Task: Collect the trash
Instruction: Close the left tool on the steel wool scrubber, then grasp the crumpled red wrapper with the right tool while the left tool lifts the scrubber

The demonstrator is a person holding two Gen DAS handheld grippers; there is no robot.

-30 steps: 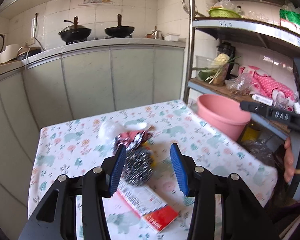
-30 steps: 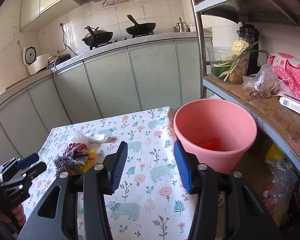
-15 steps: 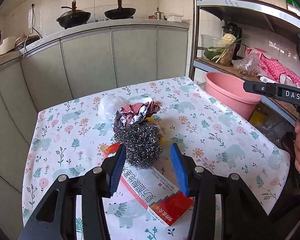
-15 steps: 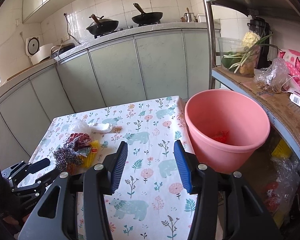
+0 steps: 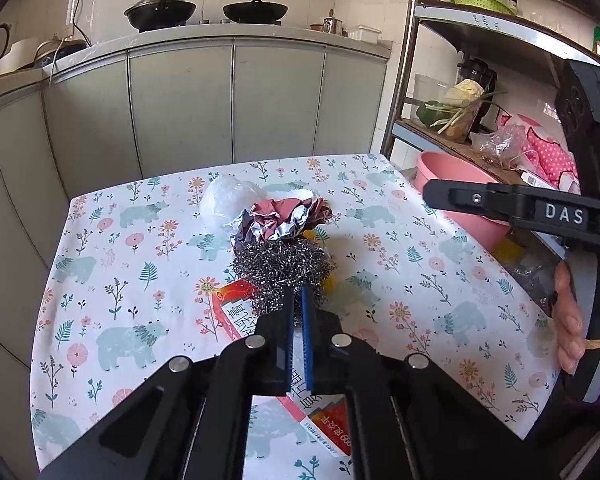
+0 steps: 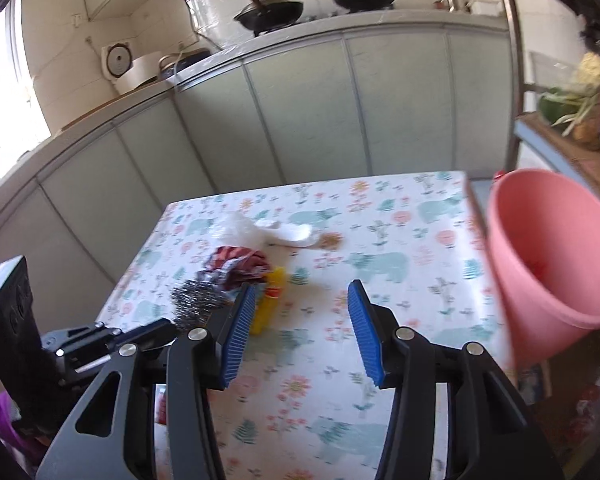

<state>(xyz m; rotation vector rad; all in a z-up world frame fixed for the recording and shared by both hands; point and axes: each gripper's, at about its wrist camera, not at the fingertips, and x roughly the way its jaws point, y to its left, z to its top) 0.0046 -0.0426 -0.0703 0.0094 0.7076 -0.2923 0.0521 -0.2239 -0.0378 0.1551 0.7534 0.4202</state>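
A steel wool scourer [image 5: 280, 260] lies mid-table on a red and white packet [image 5: 240, 312]. My left gripper [image 5: 297, 294] is closing; its blue pads have come together on the scourer's near edge. Behind the scourer sit a crumpled red and silver wrapper [image 5: 284, 220] and a clear plastic bag [image 5: 224, 200]. A yellow item [image 6: 270, 300] lies beside the scourer [image 6: 196, 300]. My right gripper [image 6: 300, 292] hangs open over the floral tablecloth, nothing between its pads. The pink bucket [image 6: 540, 260] stands off the table's right edge, with something red inside.
The floral table [image 5: 120, 280] faces grey-green cabinets with woks on the counter. A metal shelf rack [image 5: 404, 80] with vegetables and bags stands at the right, behind the bucket. A person's hand [image 5: 568, 320] holds the right gripper's handle.
The left jaws went from wide open to closed on the scourer's near edge as the gripper dipped closer. The right gripper swung left, so the bucket now sits at its view's right edge.
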